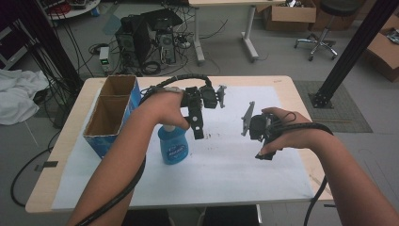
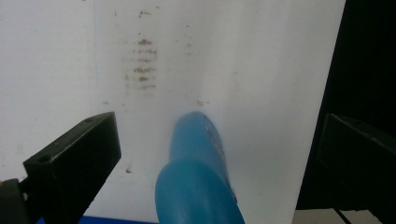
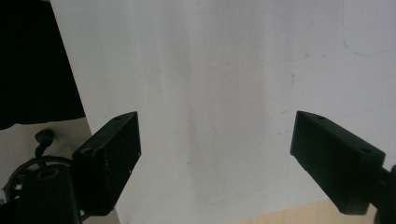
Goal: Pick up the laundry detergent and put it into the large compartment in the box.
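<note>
A blue plastic bottle (image 1: 173, 148) with a label stands upright on the white sheet (image 1: 235, 169), left of centre. My left gripper (image 1: 197, 131) hangs jaws down just above and to the right of it. In the left gripper view the bottle's blue top (image 2: 198, 182) rises between the wide-apart jaws of the left gripper (image 2: 218, 126), touching neither. My right gripper (image 1: 263, 151) hovers over the sheet right of centre. In its own view the right gripper (image 3: 215, 121) is open with bare white sheet (image 3: 210, 70) between the jaws.
A blue cardboard box (image 1: 110, 117) with two empty compartments stands at the table's left side, close to the bottle. Brown smudges (image 2: 142, 65) mark the sheet beyond the bottle. The wooden table (image 1: 282, 80) ends just past the sheet on all sides.
</note>
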